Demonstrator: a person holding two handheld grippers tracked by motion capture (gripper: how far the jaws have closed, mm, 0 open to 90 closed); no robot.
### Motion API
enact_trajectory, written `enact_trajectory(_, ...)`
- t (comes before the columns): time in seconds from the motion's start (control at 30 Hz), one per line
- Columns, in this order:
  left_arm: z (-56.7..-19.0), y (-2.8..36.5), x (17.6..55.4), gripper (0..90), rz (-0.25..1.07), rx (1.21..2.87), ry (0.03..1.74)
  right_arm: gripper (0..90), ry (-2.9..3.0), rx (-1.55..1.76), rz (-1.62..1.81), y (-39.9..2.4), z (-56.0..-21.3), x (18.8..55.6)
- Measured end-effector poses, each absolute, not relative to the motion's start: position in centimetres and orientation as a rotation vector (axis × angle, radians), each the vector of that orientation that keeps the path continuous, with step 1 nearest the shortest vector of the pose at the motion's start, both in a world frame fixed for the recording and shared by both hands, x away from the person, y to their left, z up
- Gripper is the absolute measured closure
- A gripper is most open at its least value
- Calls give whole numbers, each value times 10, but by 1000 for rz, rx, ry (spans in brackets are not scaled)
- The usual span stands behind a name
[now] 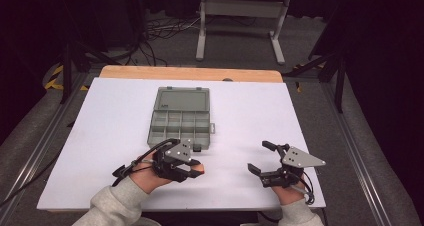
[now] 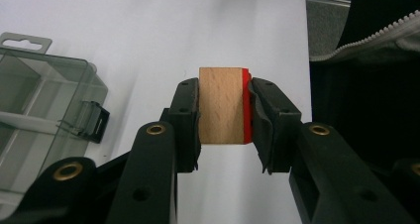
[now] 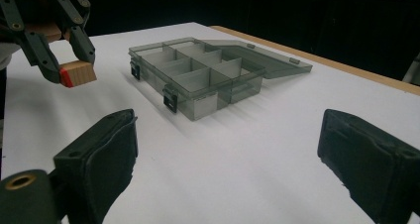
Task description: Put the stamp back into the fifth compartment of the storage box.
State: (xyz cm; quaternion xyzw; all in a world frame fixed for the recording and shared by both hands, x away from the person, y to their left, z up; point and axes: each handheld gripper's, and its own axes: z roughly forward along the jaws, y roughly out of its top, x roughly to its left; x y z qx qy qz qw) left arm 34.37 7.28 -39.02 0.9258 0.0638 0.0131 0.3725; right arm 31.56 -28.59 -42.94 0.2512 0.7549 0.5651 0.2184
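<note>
We had bare white table around both hands. Left gripper clamped the wooden block, lifted just beside the open compartment box; right gripper gaped wide, empty.

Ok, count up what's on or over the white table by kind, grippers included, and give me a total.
Black two-jaw grippers: 2, left gripper, right gripper
Small wooden block with a red face: 1
Clear grey plastic compartment box, lid open: 1
Total: 4
</note>
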Motion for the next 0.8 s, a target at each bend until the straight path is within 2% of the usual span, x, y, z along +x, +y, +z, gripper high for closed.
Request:
enact_trajectory(0.4, -384, 82, 347, 657, 63, 2347, 191, 92, 2091, 694, 1563, -286, -429, 316)
enact_trajectory(0.8, -378, 98, 356, 657, 109, 2318, 302, 92, 2090, 696, 1567, -286, -429, 315)
